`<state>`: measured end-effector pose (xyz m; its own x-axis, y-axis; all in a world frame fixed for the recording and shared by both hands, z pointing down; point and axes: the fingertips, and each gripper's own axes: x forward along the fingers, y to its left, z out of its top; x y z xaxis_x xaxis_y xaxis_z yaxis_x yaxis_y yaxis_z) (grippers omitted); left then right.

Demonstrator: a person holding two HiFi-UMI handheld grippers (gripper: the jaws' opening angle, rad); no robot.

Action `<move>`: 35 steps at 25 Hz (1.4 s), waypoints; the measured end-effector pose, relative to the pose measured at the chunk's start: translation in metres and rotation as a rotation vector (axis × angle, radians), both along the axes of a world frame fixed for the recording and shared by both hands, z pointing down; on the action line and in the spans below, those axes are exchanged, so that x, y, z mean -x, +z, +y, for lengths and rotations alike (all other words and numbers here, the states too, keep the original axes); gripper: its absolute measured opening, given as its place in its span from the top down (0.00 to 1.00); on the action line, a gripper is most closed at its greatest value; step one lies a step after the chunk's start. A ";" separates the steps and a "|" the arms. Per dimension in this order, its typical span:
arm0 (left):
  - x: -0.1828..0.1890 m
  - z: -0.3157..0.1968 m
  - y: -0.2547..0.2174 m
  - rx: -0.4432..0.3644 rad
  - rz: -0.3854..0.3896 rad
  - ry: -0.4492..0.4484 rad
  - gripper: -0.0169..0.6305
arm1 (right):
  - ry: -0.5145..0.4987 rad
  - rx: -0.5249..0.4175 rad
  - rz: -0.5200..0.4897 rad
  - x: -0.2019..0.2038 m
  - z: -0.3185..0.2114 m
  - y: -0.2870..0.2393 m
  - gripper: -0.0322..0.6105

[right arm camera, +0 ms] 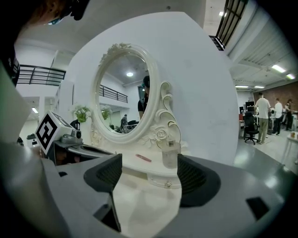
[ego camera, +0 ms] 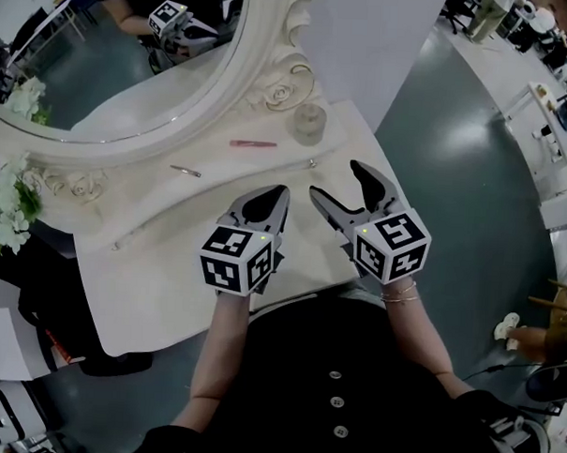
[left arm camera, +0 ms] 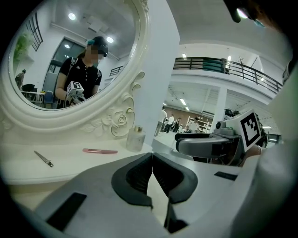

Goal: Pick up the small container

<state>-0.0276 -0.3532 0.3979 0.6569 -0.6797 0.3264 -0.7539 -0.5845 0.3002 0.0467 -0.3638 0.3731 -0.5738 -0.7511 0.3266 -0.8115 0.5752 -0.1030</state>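
Small container (ego camera: 308, 123) — a clear glass bottle, as far as the view lets me judge — stands upright at the back of the white desk (ego camera: 160, 262), just beside the mirror frame (ego camera: 271, 89). A pink stick (ego camera: 253, 143) lies near it. The left tongs (ego camera: 282, 189) hover over the desk, jaws pressed together, empty. The right tongs (ego camera: 334, 176) are spread apart and empty — the container is well ahead of them.

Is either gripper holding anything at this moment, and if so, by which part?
Nothing is held. The left gripper is shut and empty; the right gripper is open and empty. The small container stands apart from both on the vanity.
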 end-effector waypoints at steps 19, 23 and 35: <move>-0.004 -0.022 0.005 0.038 0.046 -0.188 0.95 | -0.221 0.036 0.049 0.006 -0.044 0.006 0.39; -0.002 -0.028 0.009 0.050 0.063 -0.232 0.95 | -0.230 0.044 0.031 0.005 -0.053 0.009 0.39; -0.004 -0.036 0.030 0.093 0.072 -0.297 0.95 | -0.261 0.085 0.073 0.001 -0.089 0.037 0.38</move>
